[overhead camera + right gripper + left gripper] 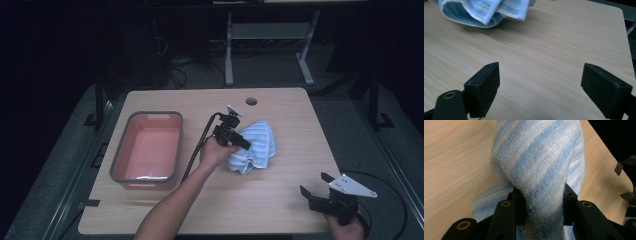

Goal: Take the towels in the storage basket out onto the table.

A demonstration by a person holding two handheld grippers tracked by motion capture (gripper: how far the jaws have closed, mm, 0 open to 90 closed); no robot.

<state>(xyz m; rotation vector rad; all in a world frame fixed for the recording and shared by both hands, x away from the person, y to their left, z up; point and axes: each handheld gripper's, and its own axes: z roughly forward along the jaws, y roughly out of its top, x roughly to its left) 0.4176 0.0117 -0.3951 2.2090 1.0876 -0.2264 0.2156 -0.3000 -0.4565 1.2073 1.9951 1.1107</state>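
Striped blue towel (541,167) bunching mid-frame between left gripper (235,140) jaws, which are pinching it; right gripper (320,187) idling wide open, empty, lower right.

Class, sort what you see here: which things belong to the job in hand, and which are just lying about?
In the job:
- blue striped towel, pinched in the left claw
- left claw, shut on it

Lying about:
- pink tub, left of the towel
- right claw, open above bare table

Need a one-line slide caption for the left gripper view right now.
Left gripper pinching a bunched blue-and-white striped towel between its black jaws above the wooden table.
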